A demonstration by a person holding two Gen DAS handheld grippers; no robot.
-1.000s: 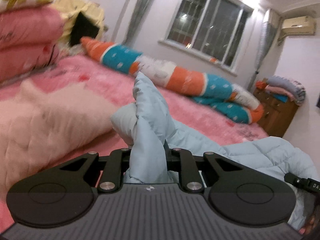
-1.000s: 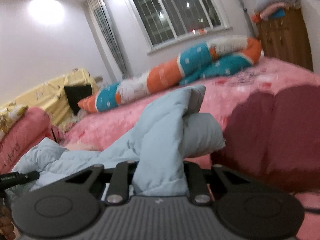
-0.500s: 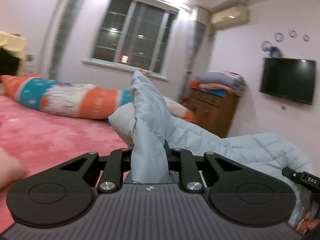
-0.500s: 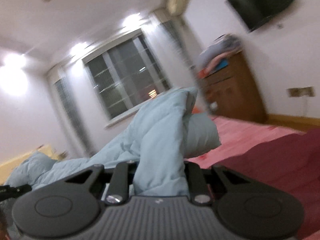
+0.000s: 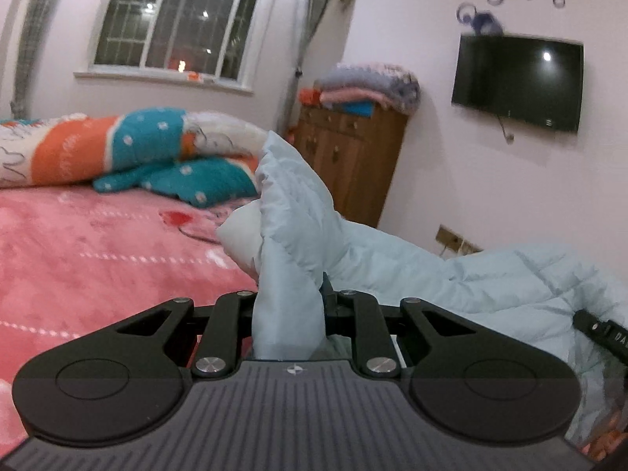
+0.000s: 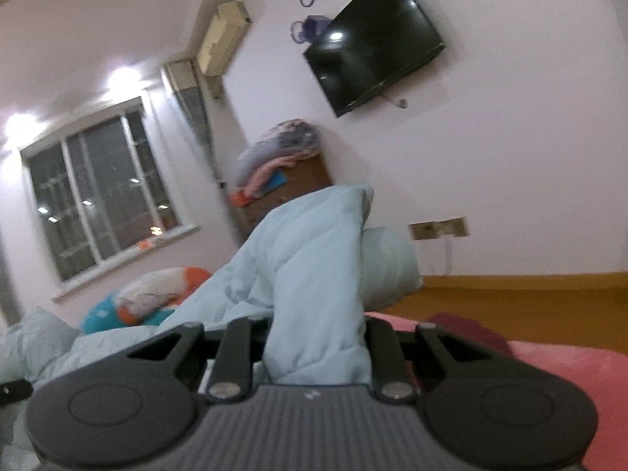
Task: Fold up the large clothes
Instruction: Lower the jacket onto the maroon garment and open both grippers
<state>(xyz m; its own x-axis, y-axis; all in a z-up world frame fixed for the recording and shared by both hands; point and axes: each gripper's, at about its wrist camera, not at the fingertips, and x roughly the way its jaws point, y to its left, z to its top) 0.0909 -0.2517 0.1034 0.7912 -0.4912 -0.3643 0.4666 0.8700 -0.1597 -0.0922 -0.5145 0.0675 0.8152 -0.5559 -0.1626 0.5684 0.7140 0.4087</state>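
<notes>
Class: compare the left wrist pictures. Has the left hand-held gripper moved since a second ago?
Yes. The left hand-held gripper, shut on the blue jacket, has swung right: the window slid left, and the television came into view.

Left tool [image 5: 288,314]: clamped on pale blue jacket [image 5: 298,235], raised over pink bed [image 5: 98,247]. Striped bolster [image 5: 117,145] along far edge; cabinet [image 5: 349,161] beyond.

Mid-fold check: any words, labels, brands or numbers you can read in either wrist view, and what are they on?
"DA": white letters on the black part at the right edge of the left wrist view, beside the pale blue quilted jacket; the rest is cut off.
Small white emblem on the left gripper's grey ribbed body: a logo, no letters.
Mark on the black wall-mounted television: too small to read.
</notes>
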